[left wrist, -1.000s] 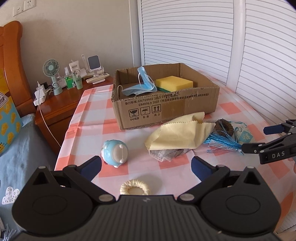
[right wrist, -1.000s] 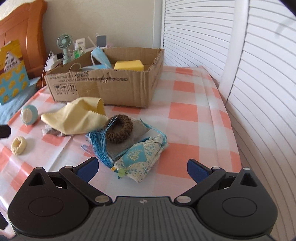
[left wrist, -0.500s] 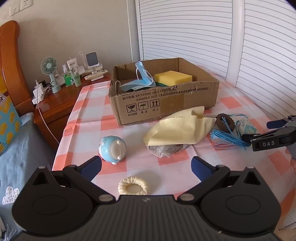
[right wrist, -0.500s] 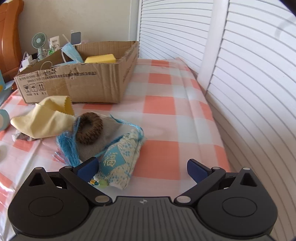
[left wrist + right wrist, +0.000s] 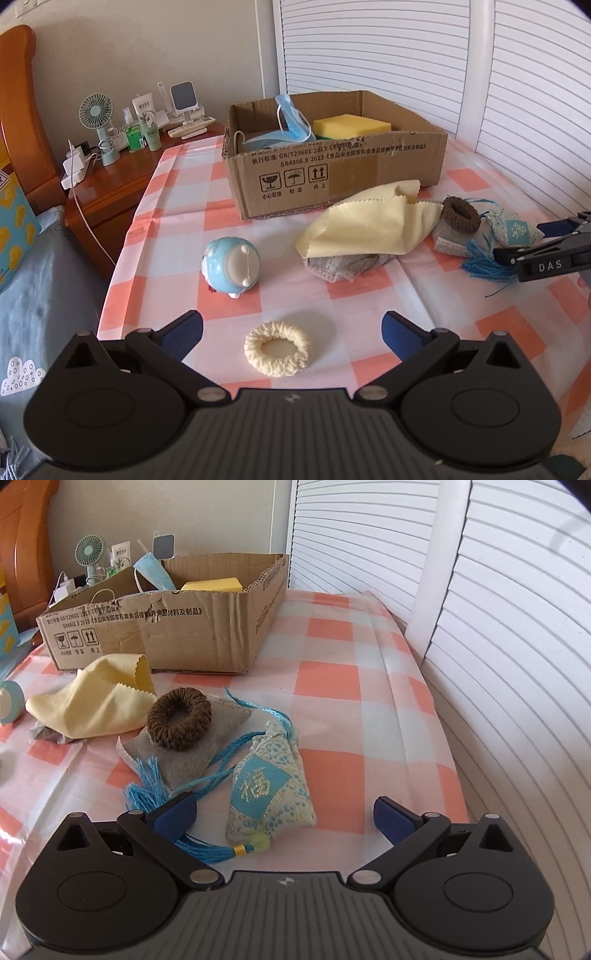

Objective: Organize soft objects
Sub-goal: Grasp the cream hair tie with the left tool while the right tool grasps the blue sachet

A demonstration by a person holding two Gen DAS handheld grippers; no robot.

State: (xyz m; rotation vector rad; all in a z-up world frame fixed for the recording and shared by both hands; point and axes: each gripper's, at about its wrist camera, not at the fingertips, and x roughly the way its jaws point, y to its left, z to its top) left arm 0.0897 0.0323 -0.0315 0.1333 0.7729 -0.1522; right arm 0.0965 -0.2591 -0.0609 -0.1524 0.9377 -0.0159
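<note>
Both grippers gape wide, holding nothing. Right gripper (image 5: 283,814) straddles the sachet (image 5: 271,786); only the left gripper (image 5: 291,330) view shows the cream scrunchie (image 5: 277,349) (box (image 5: 332,173) at 12 o'clock).

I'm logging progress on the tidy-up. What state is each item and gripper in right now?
Left gripper: open, empty.
Right gripper: open, over the sachet.
Cardboard box: open-topped, holding sponge and masks.
Yellow cloth: crumpled, on table.
Cream scrunchie: flat, on table.
Brown scrunchie: on grey cloth.
Sachet: lying on table.
</note>
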